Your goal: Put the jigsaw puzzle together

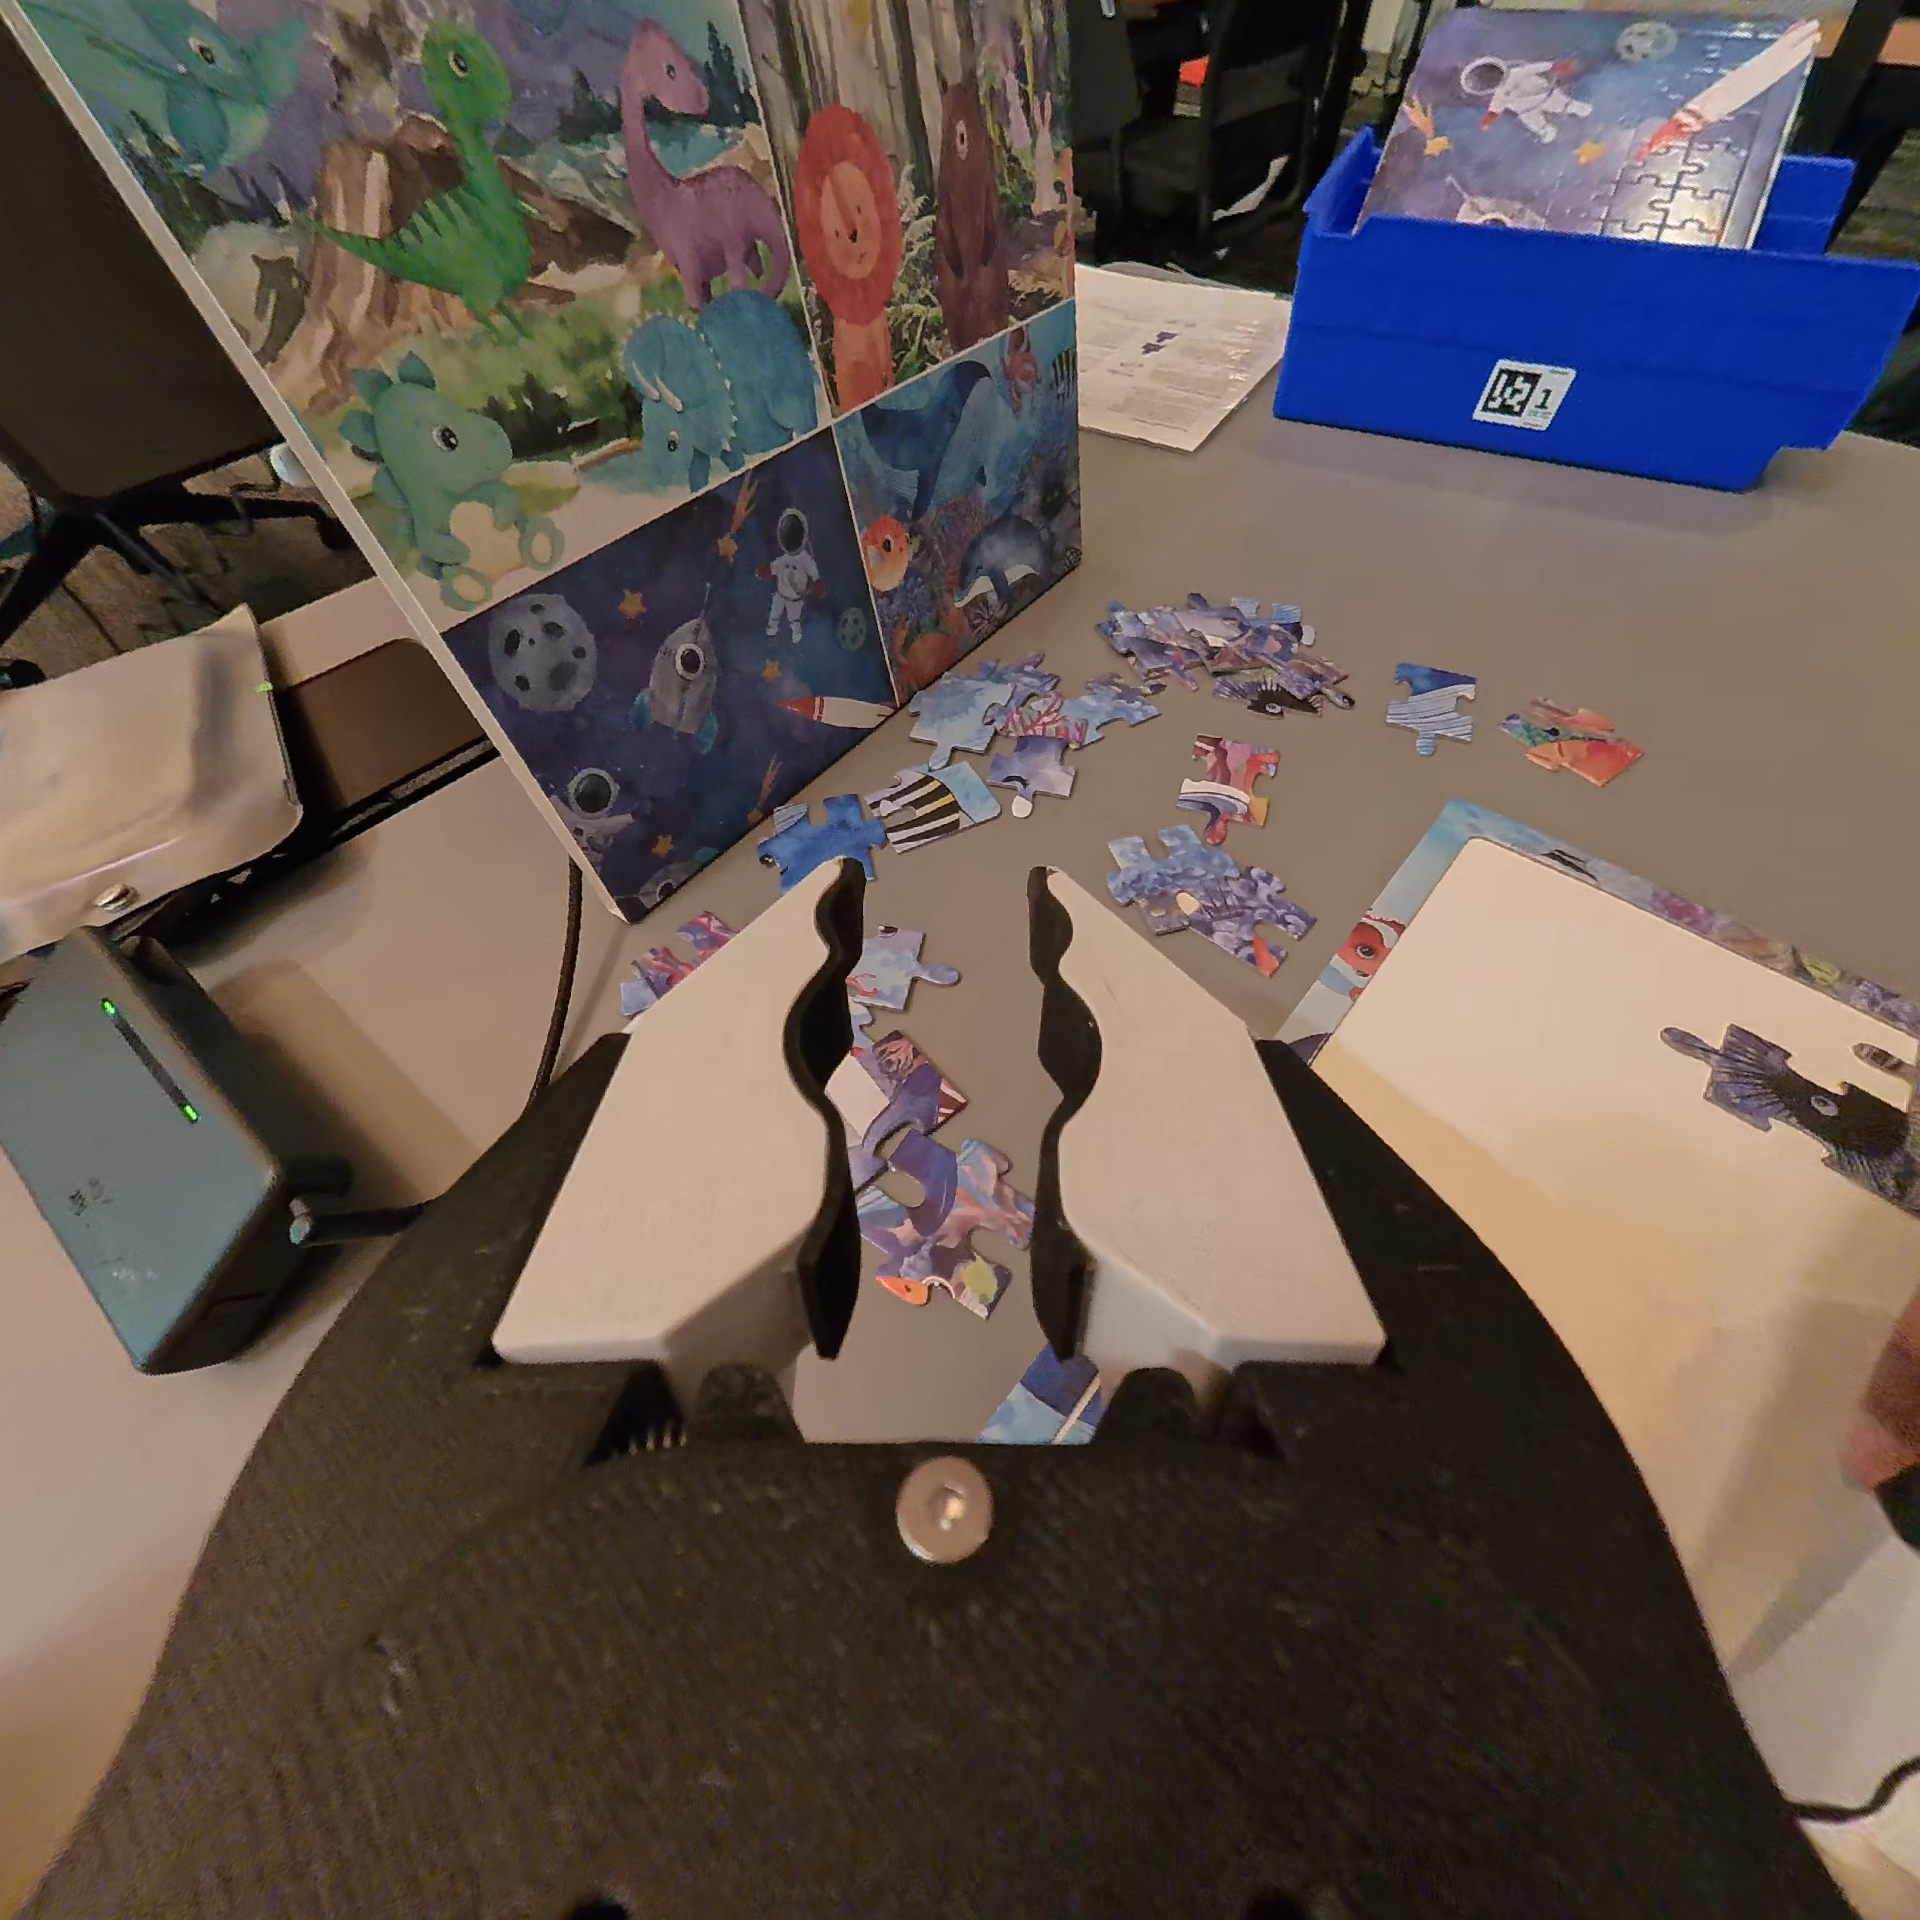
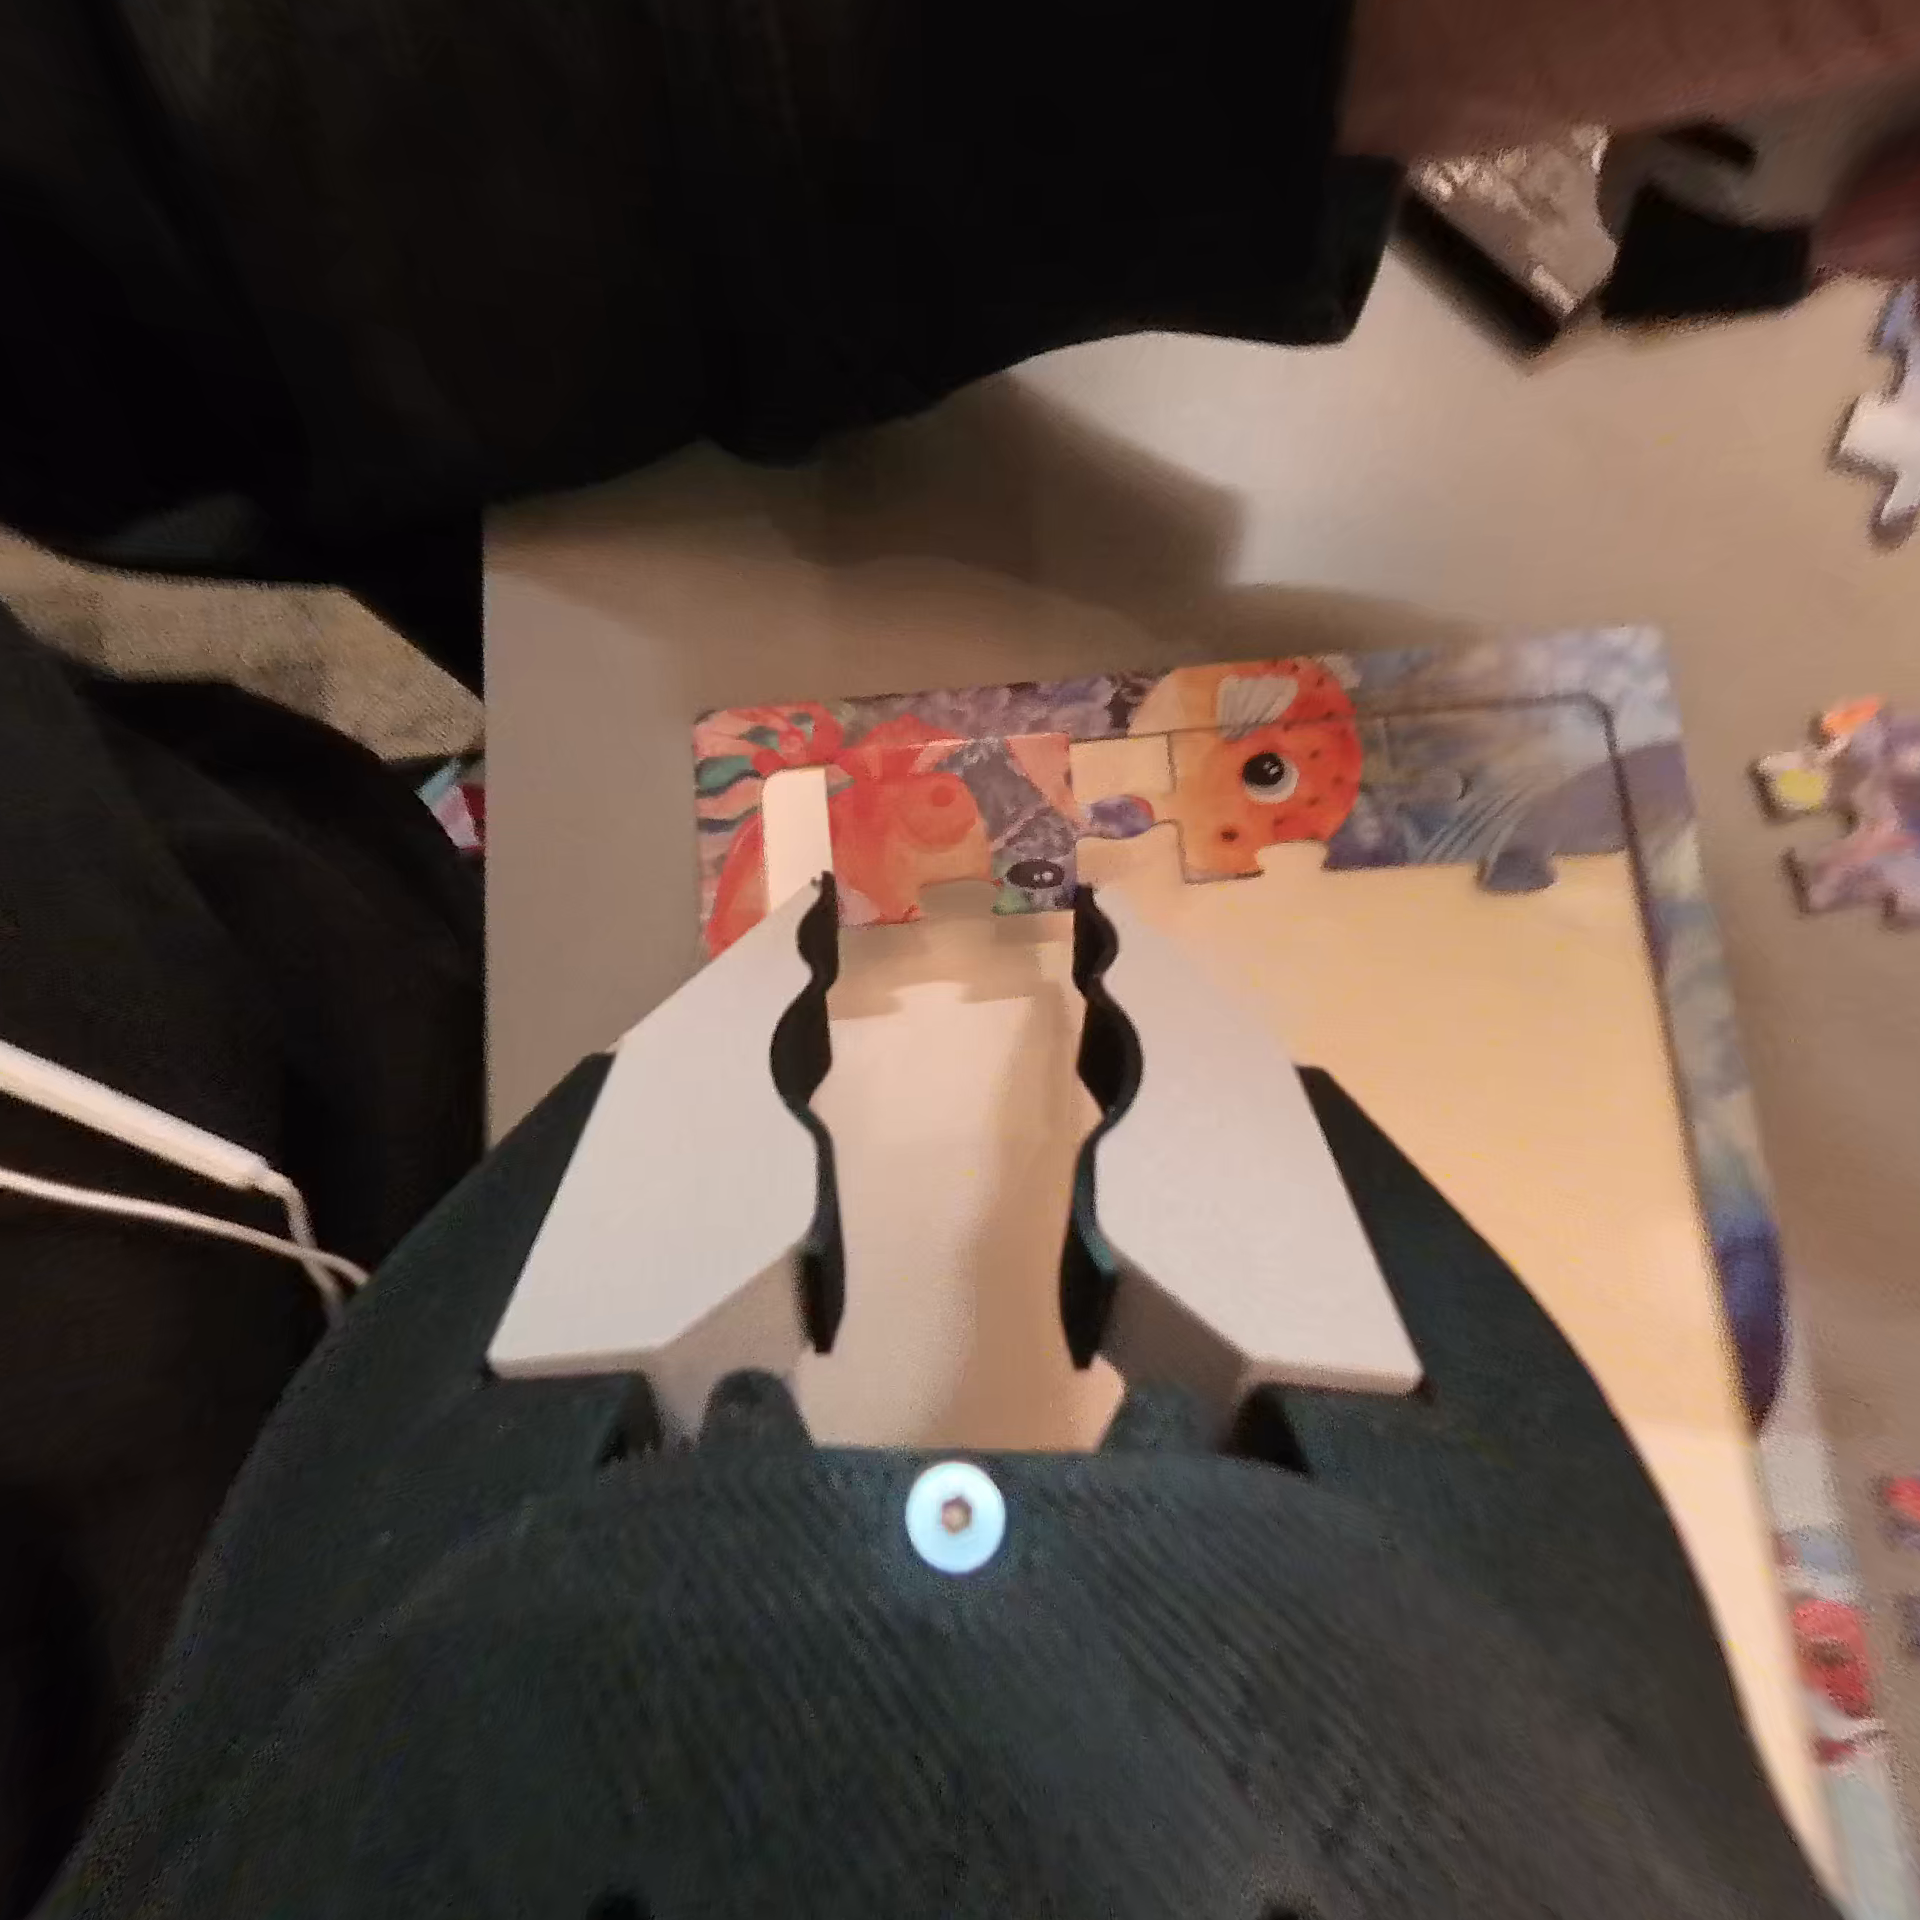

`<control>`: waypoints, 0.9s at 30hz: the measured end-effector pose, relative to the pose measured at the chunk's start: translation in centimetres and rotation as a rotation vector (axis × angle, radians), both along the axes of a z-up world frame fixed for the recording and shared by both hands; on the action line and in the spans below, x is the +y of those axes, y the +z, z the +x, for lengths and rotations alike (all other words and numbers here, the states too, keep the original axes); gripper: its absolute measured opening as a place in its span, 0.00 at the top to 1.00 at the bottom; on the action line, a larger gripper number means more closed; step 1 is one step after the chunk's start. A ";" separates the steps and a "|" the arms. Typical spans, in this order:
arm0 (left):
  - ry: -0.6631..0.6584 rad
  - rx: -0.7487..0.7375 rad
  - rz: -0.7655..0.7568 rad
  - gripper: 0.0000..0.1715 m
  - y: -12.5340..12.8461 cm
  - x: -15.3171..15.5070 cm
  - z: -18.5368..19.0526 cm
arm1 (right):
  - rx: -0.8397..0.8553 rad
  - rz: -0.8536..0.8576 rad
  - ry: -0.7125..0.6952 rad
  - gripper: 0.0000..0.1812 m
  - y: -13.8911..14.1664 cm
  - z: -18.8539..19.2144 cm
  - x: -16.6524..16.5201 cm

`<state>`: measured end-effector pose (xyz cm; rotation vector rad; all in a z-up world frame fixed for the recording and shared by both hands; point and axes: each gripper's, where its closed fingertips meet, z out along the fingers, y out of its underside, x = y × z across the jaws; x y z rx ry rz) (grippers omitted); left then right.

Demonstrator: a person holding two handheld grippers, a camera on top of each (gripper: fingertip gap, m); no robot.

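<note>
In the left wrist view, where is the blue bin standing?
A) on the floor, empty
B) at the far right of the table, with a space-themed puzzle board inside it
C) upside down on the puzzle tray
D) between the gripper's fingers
B: the blue bin sits at the table's far right, and a space-themed puzzle board stands leaning inside it.

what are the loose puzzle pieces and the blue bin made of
Loose puzzle pieces: probably thin cardboard, printed with slight gloss; they lie flat with clean die-cut edges. Blue bin: likely moulded plastic, satin; uniform colour, stepped wall with thick rim.
</note>
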<state>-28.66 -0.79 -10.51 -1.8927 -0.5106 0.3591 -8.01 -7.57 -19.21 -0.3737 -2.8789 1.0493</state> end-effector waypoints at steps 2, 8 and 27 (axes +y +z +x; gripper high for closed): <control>-0.003 -0.005 0.006 0.83 0.0 0.1 0.1 | -0.053 -0.016 -0.068 0.76 0.0 0.8 -0.2; -0.016 0.003 -0.010 0.83 -0.2 0.6 0.5 | -0.023 0.109 -0.111 0.76 -1.5 1.1 -0.3; -0.012 -0.013 -0.024 0.82 -0.9 0.5 0.2 | 0.002 0.163 -0.047 0.76 -1.9 1.9 -1.0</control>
